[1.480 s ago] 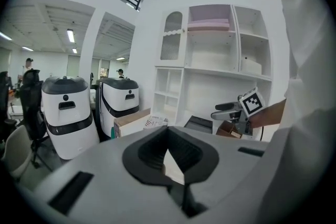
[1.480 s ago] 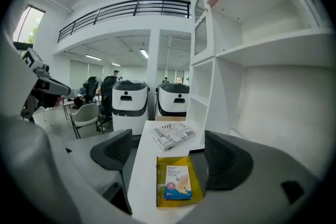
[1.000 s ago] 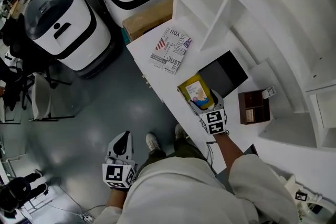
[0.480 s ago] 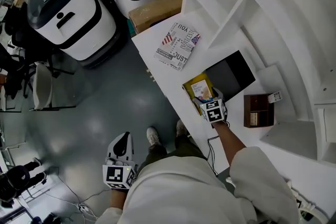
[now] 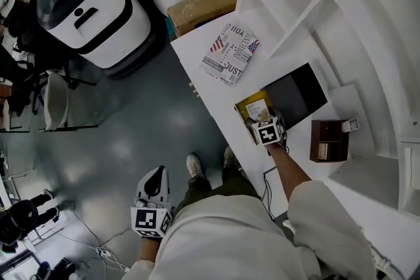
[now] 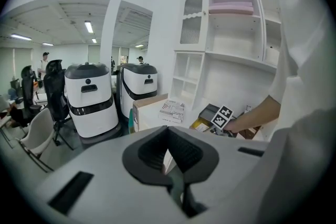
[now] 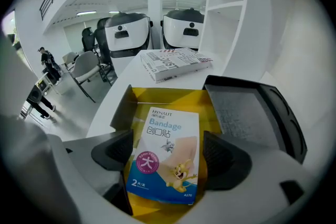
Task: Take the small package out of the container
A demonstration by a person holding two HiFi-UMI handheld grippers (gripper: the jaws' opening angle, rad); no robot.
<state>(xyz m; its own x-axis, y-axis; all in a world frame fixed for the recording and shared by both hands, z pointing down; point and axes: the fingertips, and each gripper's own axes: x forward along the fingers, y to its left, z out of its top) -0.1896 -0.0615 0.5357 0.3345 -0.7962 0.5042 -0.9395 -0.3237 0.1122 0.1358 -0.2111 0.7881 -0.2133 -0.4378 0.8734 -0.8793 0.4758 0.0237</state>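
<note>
A small bandage package (image 7: pixel 165 157) with a cartoon print lies flat inside an open yellow box (image 7: pixel 173 99) on the white table (image 5: pixel 211 98). My right gripper (image 7: pixel 168 159) is open and low over the box, one jaw on each side of the package, close to its edges. From the head view the right gripper (image 5: pixel 264 126) covers the near end of the yellow box (image 5: pixel 251 106). My left gripper (image 5: pixel 151 201) hangs by the person's side above the floor, away from the table. In its own view the left gripper (image 6: pixel 169 150) is shut and holds nothing.
A printed box (image 5: pixel 230 54) lies further along the table. A black tray (image 5: pixel 296 92) lies against the yellow box on its right. A brown wooden organiser (image 5: pixel 328 140) stands beyond. White shelving (image 5: pixel 308 3) backs the table. Two white machines (image 5: pixel 85 6) and a cardboard box (image 5: pixel 202 8) stand on the floor.
My right gripper has moved forward along the table and further over the yellow box, now straddling the package. The left gripper has stayed by the person's side.
</note>
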